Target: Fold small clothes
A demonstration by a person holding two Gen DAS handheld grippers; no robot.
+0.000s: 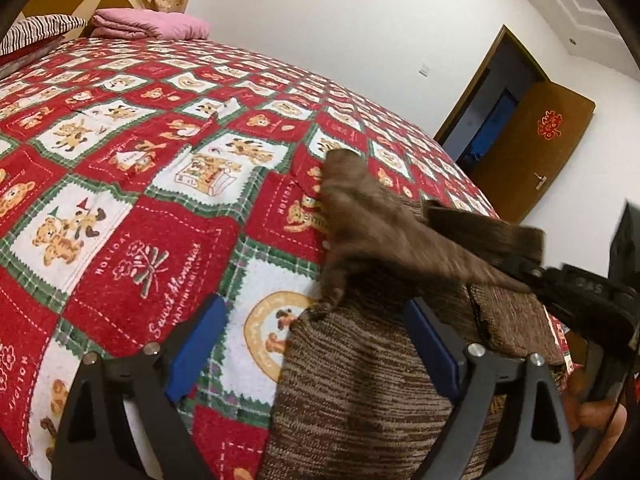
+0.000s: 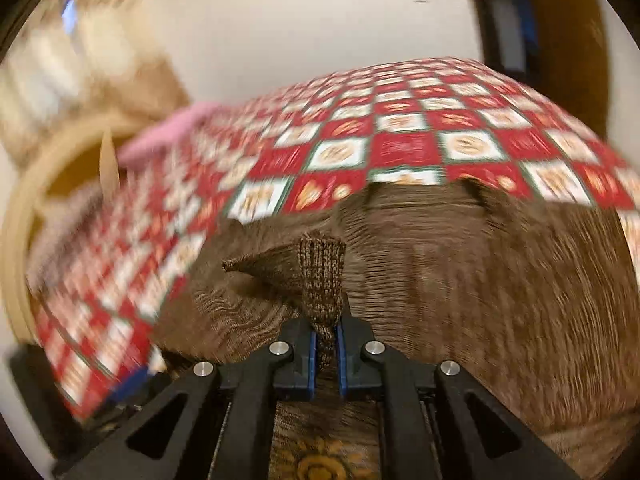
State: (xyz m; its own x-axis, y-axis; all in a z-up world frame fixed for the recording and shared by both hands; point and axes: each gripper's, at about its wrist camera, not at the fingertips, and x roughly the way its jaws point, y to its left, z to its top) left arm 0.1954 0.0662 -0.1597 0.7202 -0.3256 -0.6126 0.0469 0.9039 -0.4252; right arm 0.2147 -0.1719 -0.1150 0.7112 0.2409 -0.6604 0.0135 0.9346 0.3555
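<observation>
A brown knit garment [image 1: 360, 380] lies on the red patchwork bedspread [image 1: 120, 160]. My left gripper [image 1: 312, 344] is open, its blue pads on either side of the garment's near left edge, holding nothing. My right gripper [image 2: 326, 356] is shut on a cuff-like strip of the brown knit [image 2: 320, 276] and lifts it off the rest of the garment [image 2: 480, 280]. In the left wrist view the right gripper [image 1: 536, 276] shows at the right, pulling a blurred sleeve [image 1: 380, 220] up over the garment.
A folded pink blanket [image 1: 152, 24] and a striped pillow [image 1: 36, 30] lie at the head of the bed. A wooden headboard [image 2: 24, 240] curves at the left. An open brown door [image 1: 532, 148] stands beyond the bed.
</observation>
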